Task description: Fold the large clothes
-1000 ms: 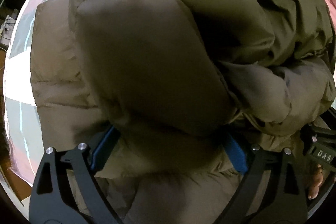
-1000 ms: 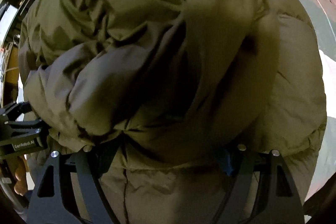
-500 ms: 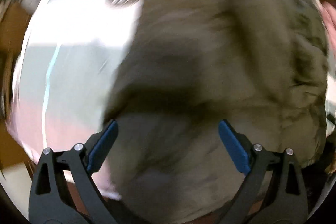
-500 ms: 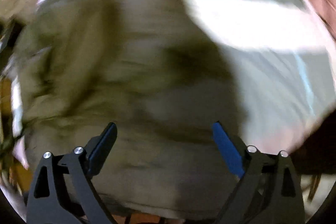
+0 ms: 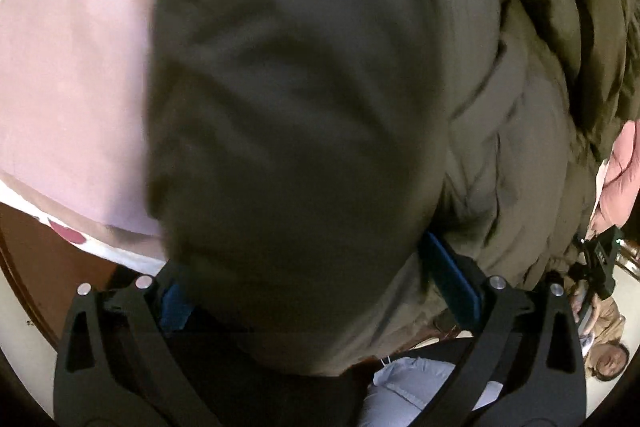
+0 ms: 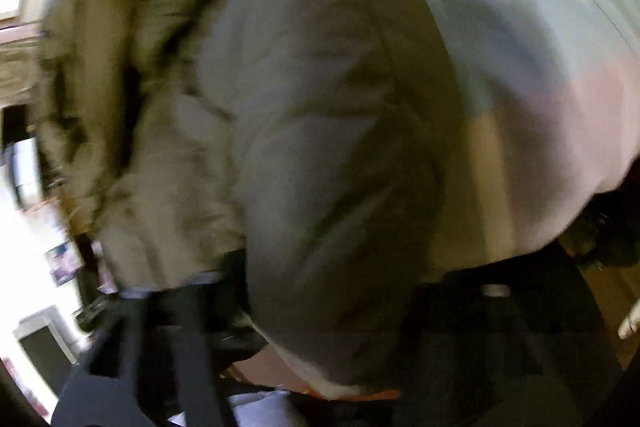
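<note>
Left wrist view: your left gripper (image 5: 316,291) points steeply down into an olive-green puffer jacket (image 5: 500,131). A thick, rounded fold of the jacket (image 5: 296,147) bulges up between the two black fingers and hides most of the gap. The blue pad of one finger (image 5: 452,277) lies right against the fold; the other blue pad (image 5: 174,307) peeks out from under the fold's far edge. The jaws stand wide and are closing, with the fold between them. You cannot tell whether the pads are pressing into the cloth yet. The jacket lies on a bed sheet (image 5: 68,79) with pink and pale green blocks, which shows to one side of the fold. On the opposite side of the jacket, near the picture's edge, sits a black device (image 5: 600,265), and a pink cloth (image 5: 624,171) just above it.

Right wrist view: this picture is heavily blurred. The same jacket (image 6: 320,147) fills the middle, a grey-looking padded section in front and a lighter olive, crumpled section (image 6: 132,107) beside it. Your right gripper (image 6: 304,343) is a dark smear at the bottom; its jaws are closing with jacket cloth between them. The bed sheet (image 6: 540,67) shows pale green and pink beyond the jacket.
</note>
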The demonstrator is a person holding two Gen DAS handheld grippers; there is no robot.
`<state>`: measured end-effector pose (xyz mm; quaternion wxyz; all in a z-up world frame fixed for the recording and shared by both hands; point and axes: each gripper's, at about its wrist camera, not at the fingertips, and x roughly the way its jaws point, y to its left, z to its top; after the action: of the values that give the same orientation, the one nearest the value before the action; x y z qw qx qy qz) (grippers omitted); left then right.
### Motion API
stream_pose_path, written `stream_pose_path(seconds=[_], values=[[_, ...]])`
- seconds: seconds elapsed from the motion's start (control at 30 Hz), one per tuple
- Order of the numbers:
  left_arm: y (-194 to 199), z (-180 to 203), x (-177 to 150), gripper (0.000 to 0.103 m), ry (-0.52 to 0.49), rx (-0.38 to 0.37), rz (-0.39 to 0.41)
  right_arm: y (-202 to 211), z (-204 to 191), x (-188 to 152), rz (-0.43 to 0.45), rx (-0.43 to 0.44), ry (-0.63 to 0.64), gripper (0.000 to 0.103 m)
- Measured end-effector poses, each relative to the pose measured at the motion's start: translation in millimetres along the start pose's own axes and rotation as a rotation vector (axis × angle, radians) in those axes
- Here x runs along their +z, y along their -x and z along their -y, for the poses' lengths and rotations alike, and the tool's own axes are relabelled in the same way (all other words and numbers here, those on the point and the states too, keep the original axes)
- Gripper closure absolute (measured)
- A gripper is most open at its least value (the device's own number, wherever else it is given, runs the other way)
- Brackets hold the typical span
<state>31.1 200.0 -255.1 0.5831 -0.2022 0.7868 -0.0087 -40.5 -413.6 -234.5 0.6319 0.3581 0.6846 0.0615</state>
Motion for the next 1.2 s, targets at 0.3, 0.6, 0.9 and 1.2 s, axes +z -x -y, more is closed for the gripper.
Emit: stream_pose_path(seconds=[0.3,0.6,0.9,1.2], values=[[87.7,49.5,7.0,0.086,-0.171,-0.467,0.278,100.1,-40.7,36.7,0.287,0.584,0.141,0.088],[148.7,6.1,71.8,0.086,0.093,-0.583,0.557,70.8,-149.6,136.6,0.503,0.554,0.023,0.088],[177.1,34.6,178.3,0.08,0.301,-0.605,0.641,-11.2,-152.8,239.6,0.521,0.481,-0.164,0.085],[219.6,64.4,136.3,0.059,0.269,-0.535,0.835,-35.7,-146.0,253.3,0.524,0.495,-0.262,0.08]])
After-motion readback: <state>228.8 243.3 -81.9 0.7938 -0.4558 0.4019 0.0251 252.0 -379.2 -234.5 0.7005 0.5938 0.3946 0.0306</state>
